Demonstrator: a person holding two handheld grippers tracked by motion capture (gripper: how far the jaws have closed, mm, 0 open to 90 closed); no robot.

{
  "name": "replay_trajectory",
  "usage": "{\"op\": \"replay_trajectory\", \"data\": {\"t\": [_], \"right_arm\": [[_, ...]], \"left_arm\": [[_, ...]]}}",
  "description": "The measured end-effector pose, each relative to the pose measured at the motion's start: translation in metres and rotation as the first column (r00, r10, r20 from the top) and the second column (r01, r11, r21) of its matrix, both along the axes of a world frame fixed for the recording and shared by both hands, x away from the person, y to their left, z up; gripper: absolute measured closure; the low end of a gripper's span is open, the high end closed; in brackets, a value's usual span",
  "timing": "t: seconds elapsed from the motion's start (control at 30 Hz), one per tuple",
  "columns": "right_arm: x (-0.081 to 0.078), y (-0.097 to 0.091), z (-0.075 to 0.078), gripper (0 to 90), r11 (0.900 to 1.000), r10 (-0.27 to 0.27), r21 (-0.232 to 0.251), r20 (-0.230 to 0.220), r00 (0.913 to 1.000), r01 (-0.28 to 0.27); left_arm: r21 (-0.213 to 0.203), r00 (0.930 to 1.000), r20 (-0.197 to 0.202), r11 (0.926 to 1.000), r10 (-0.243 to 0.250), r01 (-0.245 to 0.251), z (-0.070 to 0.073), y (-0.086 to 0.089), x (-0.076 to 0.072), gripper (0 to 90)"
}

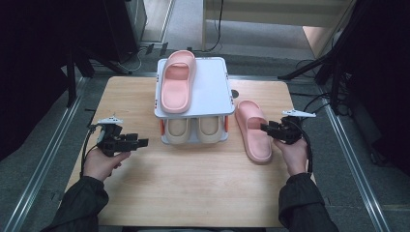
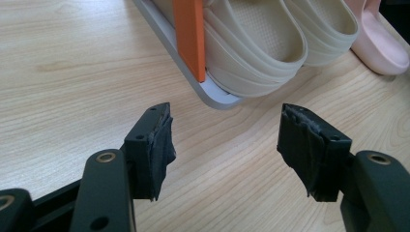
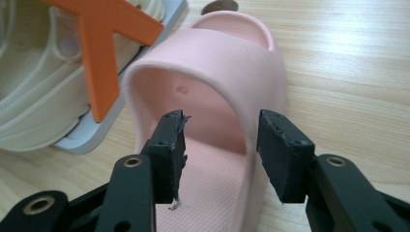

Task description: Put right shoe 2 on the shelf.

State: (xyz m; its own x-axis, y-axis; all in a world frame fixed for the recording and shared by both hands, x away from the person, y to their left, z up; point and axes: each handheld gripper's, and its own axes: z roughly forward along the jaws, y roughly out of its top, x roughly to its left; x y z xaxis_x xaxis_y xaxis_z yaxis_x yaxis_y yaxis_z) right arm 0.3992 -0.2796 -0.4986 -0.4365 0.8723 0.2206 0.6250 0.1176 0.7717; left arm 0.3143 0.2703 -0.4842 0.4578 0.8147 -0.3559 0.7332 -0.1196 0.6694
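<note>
A pink slipper (image 1: 254, 130) lies on the wooden table just right of a small white two-level rack (image 1: 212, 92). Its mate (image 1: 177, 79) rests on the rack's top shelf. Two beige slippers (image 1: 193, 129) sit side by side on the lower shelf. My right gripper (image 3: 222, 145) is open at the pink slipper's (image 3: 217, 53) strap: one jaw is inside the strap opening, the other outside its side wall, and the pads do not squeeze it. My left gripper (image 2: 225, 137) hangs open over bare table left of the rack, with nothing between its jaws.
The rack has orange uprights (image 2: 191, 34) at its corners, close to the beige slippers (image 2: 251, 43). Bare wood stretches across the table's near half (image 1: 193, 183). Dark stands and cables surround the table on the floor.
</note>
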Motion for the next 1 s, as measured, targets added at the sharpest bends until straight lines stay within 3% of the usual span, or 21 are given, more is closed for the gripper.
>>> {"op": "replay_trajectory", "data": {"t": [0.2,0.67,1.0], "right_arm": [[0.007,-0.001,-0.005,53.6,0.9995,-0.013,0.027,-0.009,0.9999,0.013],[0.027,0.007,-0.012,53.3,0.9987,-0.050,-0.009,-0.038,0.9980,0.050],[0.036,0.012,-0.014,58.7,0.9966,-0.077,-0.030,-0.020,0.9968,0.076]], "left_arm": [[0.006,1.0000,-0.006,1.0000,-0.004,0.004,-0.001,-0.001,-0.004,37.1],[0.010,0.9993,-0.014,0.9993,0.036,-0.035,-0.004,0.010,-0.020,36.9],[0.000,0.9984,-0.010,0.9984,0.056,-0.056,-0.004,0.015,-0.031,36.9]]}}
